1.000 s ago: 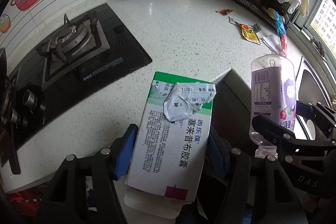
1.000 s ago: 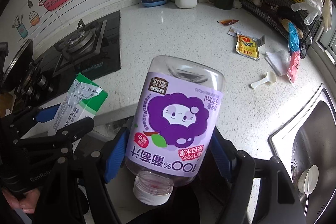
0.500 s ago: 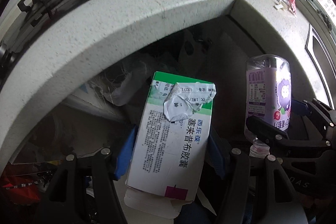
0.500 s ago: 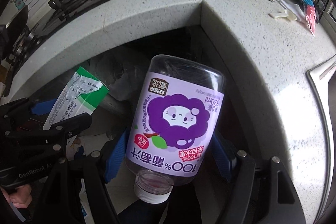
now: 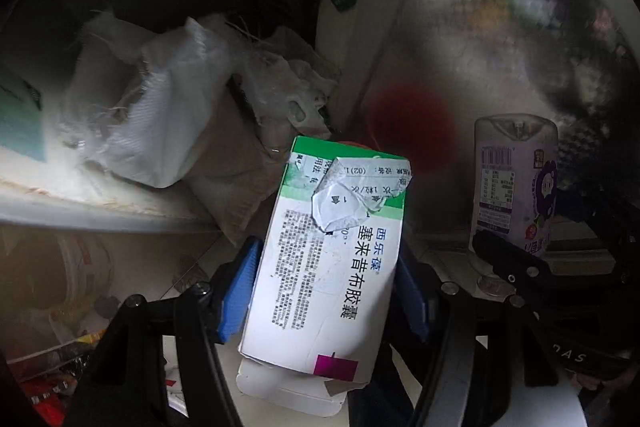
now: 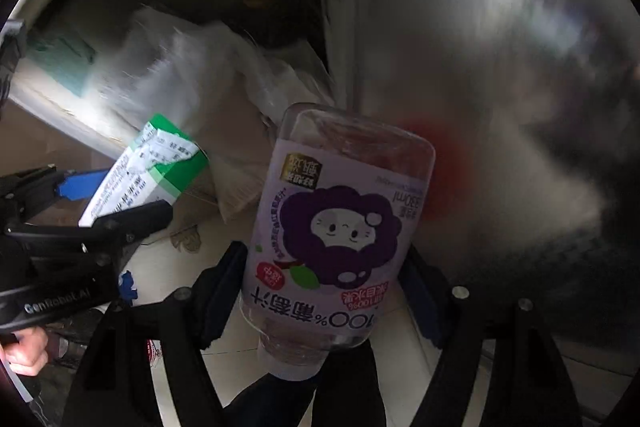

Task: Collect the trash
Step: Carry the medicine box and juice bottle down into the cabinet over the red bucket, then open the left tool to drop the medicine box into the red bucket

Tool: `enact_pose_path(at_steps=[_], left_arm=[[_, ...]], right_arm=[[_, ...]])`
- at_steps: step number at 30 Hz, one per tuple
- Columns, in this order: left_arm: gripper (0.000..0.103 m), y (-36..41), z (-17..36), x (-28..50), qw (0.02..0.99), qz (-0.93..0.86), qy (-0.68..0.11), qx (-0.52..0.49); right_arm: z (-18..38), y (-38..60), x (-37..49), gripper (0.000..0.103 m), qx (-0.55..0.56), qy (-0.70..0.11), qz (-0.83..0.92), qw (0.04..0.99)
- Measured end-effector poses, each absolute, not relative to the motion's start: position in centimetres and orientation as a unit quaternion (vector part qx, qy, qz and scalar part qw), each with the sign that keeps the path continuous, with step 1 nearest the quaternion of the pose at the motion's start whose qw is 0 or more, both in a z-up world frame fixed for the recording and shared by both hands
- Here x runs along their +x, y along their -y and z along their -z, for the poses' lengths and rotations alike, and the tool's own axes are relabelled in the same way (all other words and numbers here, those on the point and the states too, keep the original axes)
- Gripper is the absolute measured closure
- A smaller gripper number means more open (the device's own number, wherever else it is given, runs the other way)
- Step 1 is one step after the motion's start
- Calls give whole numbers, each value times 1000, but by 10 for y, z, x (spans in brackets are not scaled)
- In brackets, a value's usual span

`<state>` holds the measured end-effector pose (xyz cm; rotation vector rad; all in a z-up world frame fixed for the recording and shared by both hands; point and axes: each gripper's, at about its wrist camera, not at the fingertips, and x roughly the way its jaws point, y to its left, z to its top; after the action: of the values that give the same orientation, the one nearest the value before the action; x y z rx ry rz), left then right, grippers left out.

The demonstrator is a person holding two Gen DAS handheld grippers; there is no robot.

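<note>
Two grippers hold one medicine box (image 5: 328, 267), one juice bottle (image 6: 336, 227).

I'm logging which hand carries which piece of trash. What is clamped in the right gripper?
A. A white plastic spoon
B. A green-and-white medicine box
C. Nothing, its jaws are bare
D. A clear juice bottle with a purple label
D: in the right wrist view the right gripper has its blue pads pressed on both sides of the juice bottle, cap end toward the camera, while the medicine box sits in the left gripper.
</note>
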<state>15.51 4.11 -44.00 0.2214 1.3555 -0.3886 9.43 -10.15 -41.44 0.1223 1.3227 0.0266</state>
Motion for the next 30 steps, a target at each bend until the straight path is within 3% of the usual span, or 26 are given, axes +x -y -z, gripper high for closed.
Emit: enact_pose_path(at_steps=[7,16,21,30], left_arm=[[41,-18,483,161,734,215,-632,121],[40,-5,488,167,729,243,-625,138],[24,-6,491,172,732,238,-623,138],[20,-26,485,170,747,209,-618,128]], right_arm=[[448,113,99,31,71,-618,16,783],[457,120,99,31,80,-623,36,778],[462,123,100,31,76,-623,40,778],[463,110,107,32,43,-628,11,777]])
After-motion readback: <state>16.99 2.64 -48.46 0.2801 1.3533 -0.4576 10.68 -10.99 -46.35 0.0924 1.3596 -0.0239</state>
